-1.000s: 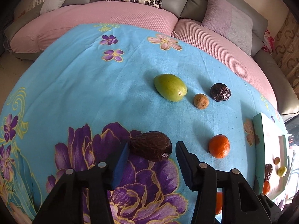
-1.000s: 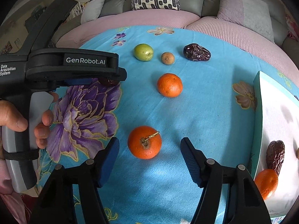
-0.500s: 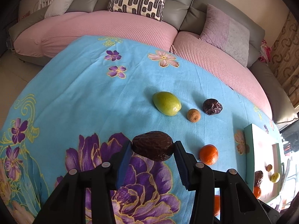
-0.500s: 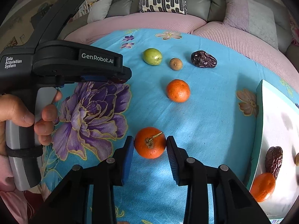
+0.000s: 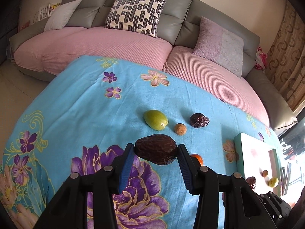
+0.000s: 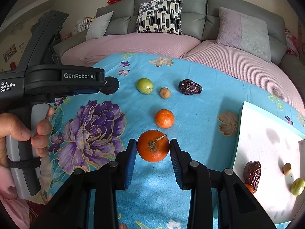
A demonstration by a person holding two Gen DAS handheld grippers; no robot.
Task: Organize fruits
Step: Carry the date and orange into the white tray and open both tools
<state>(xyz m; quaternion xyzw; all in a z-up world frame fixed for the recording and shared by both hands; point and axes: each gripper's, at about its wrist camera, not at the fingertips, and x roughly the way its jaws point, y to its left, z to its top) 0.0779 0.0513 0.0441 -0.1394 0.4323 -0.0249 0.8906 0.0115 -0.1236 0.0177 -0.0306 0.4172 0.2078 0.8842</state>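
Note:
My left gripper [image 5: 156, 149] is shut on a large wrinkled brown date [image 5: 155, 152], held above the blue flowered cloth [image 5: 76, 105]. My right gripper [image 6: 153, 145] is shut on a stemmed orange [image 6: 152, 148], both pads pressing its sides. On the cloth beyond lie a second orange [image 6: 164, 118], a green fruit [image 6: 144, 85], a small brown round fruit [image 6: 164, 93] and a dark date [image 6: 190, 87]. In the right wrist view the left gripper [image 6: 111, 85] shows at the left, held by a hand [image 6: 22, 133].
A white tray with a teal rim [image 6: 238, 133] lies at the right edge of the cloth and holds a date [image 6: 252, 173], a small brown fruit [image 6: 286, 168], a green fruit [image 6: 297, 186] and part of an orange. A pink and grey sofa [image 5: 114, 38] with pillows curves behind.
The right jaws closed from wide open onto the stemmed orange. Both grippers rose, and the left one carried the brown date up off the cloth.

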